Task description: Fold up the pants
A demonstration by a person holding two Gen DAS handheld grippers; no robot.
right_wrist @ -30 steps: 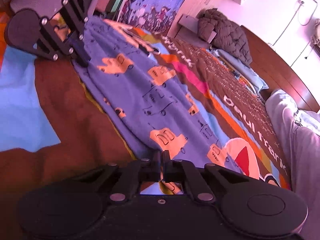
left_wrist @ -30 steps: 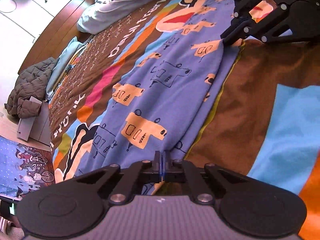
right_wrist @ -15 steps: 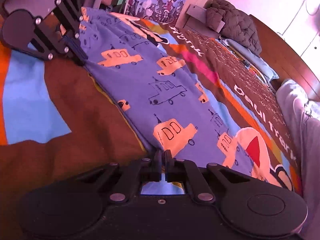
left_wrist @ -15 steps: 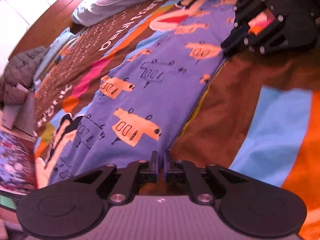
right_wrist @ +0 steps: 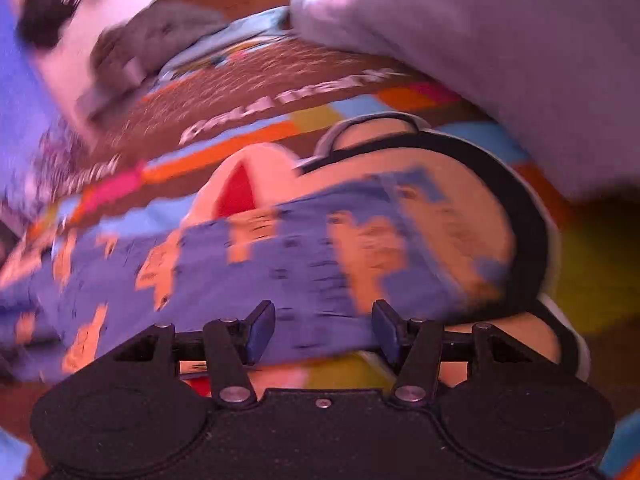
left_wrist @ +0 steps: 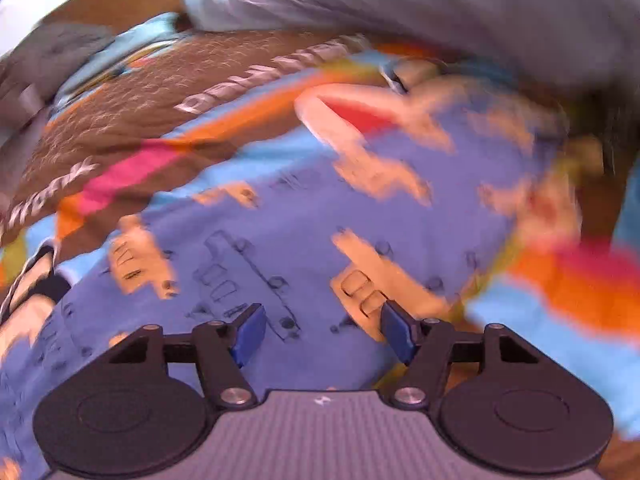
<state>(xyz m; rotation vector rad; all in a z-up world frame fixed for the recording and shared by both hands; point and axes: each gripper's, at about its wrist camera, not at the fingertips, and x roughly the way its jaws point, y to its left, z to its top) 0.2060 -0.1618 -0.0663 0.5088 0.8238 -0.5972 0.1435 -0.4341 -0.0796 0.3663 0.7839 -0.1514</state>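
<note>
The pants (left_wrist: 288,240) are purple-blue with orange car prints and lie flat on the colourful bedspread (left_wrist: 120,120). My left gripper (left_wrist: 322,330) is open, its blue pads spread apart just above the fabric, holding nothing. In the right wrist view the pants (right_wrist: 240,276) stretch from the left to the middle, one end over a cartoon face print. My right gripper (right_wrist: 323,330) is open and empty over that end of the pants. Both views are motion-blurred.
The bedspread (right_wrist: 248,112) has brown, orange, pink and blue patches with white lettering. A grey pillow or duvet (right_wrist: 500,48) lies along the far right. A grey jacket (right_wrist: 160,36) lies at the far left near the wooden floor.
Both grippers were shut on the pants' edge and have opened and let go. Both cameras have swung sharply; neither gripper shows in the other's view now.
</note>
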